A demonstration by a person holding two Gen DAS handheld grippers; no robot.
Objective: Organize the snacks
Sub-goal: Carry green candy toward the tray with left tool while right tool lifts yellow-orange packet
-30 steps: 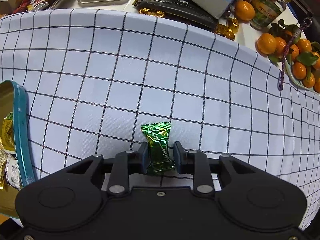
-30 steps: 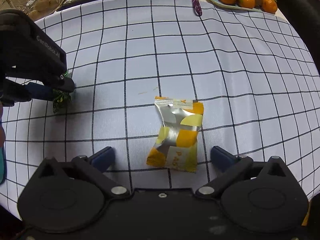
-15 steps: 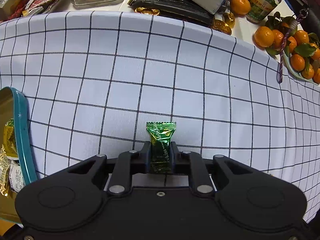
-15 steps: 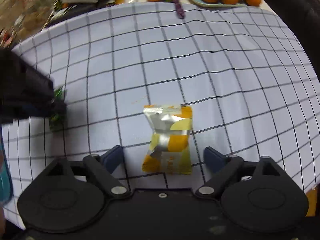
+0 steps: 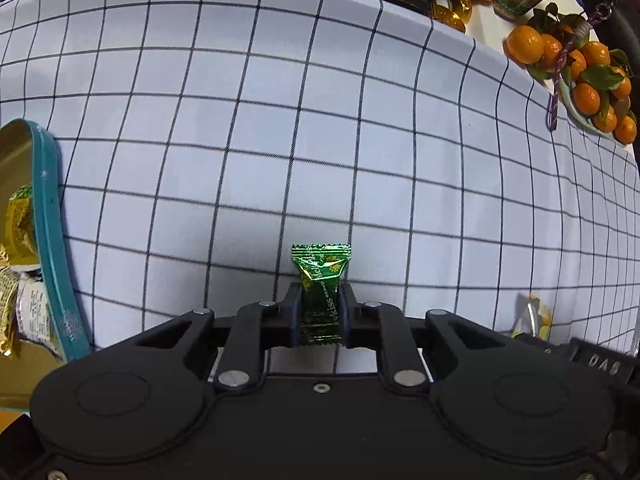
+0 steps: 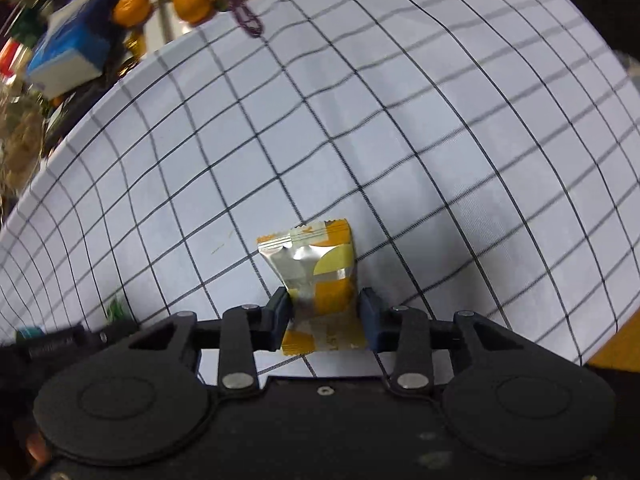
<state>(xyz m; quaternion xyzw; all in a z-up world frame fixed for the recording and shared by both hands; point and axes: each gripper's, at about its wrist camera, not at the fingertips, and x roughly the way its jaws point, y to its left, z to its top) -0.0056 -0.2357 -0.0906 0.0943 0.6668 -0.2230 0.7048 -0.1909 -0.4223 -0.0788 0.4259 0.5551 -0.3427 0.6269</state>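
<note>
My left gripper (image 5: pixel 321 309) is shut on a green wrapped candy (image 5: pixel 321 280) and holds it upright above the checked cloth. A teal tin (image 5: pixel 52 236) with several wrapped snacks inside lies at the left edge of the left wrist view. My right gripper (image 6: pixel 325 318) is shut on an orange and silver snack packet (image 6: pixel 320 276) over the cloth. The packet also shows at the lower right of the left wrist view (image 5: pixel 532 316). The left gripper and a bit of green candy (image 6: pixel 116 308) show at the lower left of the right wrist view.
A white cloth with a dark grid (image 5: pixel 320 120) covers the table. A plate of small oranges (image 5: pixel 588 80) stands at the far right. A blue and white box (image 6: pixel 68 56), gold-wrapped sweets (image 5: pixel 448 12) and jars crowd the far edge.
My right gripper closed from wide open onto the orange packet and tilted. My left gripper squeezed shut on the green candy and lifted it a little off the cloth.
</note>
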